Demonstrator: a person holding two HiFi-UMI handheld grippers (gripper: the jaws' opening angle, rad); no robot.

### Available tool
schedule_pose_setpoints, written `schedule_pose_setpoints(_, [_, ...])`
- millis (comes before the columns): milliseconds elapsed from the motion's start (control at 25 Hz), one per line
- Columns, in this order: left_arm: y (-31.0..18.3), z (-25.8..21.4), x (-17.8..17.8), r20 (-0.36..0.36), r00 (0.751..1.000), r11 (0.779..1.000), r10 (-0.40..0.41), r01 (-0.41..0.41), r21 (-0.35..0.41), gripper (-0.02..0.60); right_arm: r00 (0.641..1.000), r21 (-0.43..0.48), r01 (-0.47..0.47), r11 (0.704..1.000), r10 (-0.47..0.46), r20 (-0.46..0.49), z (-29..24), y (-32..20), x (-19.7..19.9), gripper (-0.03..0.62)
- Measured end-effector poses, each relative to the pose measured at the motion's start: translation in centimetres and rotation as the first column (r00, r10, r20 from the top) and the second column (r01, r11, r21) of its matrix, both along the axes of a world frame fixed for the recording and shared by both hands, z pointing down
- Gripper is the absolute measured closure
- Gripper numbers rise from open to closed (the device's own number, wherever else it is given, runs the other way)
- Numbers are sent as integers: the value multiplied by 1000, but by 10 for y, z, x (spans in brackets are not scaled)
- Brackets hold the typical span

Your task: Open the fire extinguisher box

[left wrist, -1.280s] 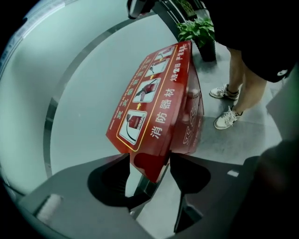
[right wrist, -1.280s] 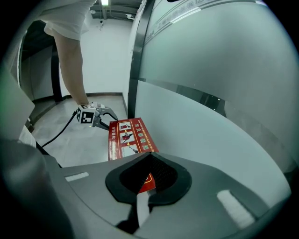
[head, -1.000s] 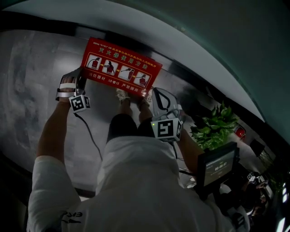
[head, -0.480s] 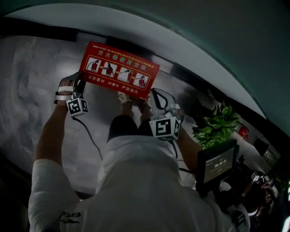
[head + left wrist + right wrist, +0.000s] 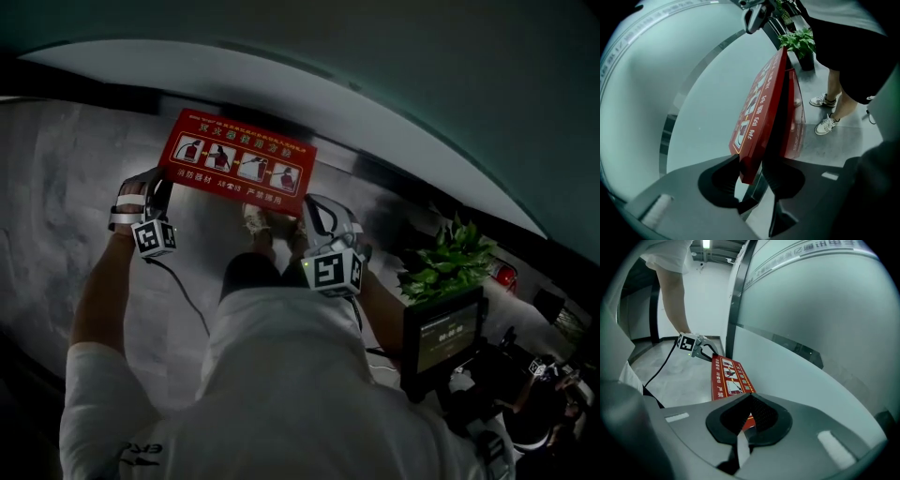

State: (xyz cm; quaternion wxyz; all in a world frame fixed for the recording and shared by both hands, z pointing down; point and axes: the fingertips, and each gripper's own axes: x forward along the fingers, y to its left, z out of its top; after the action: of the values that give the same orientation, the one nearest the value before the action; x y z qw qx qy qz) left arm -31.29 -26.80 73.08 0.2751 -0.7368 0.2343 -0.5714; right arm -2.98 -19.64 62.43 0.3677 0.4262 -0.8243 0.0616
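The red fire extinguisher box lid (image 5: 239, 173), printed with pictograms, runs across the middle of the head view. In the left gripper view the lid (image 5: 761, 108) stands a little apart from the box body (image 5: 794, 117). My left gripper (image 5: 157, 187) is at the lid's left end. Its jaws (image 5: 754, 176) are closing, with the lid's corner between the pads. My right gripper (image 5: 314, 208) is at the lid's right end. It is shut (image 5: 749, 416), tips against the near end of the lid (image 5: 729, 378). Whether they pinch a lip is hidden.
A curved frosted glass wall (image 5: 811, 310) rises right behind the box. A potted plant (image 5: 450, 262) and a dark screen (image 5: 445, 337) stand to the right. The person's legs and sneakers (image 5: 827, 124) are close in front of the box. A cable (image 5: 183, 286) hangs from the left gripper.
The left gripper has settled closer onto the lid's left end. The right gripper has stayed at the right end. The whole view has shifted slightly.
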Motion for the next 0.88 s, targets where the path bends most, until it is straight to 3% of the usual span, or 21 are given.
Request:
schedule_pose_setpoints(520, [-4, -45, 7, 0, 1000, 998, 5, -5, 57, 459, 998, 79, -40, 996, 44, -44, -19, 32, 16, 580])
schedule_pose_setpoints(880, [-54, -77, 25, 10, 1000, 996, 21, -21, 87, 469, 996, 98, -69, 993, 75, -55, -31, 5, 29, 580])
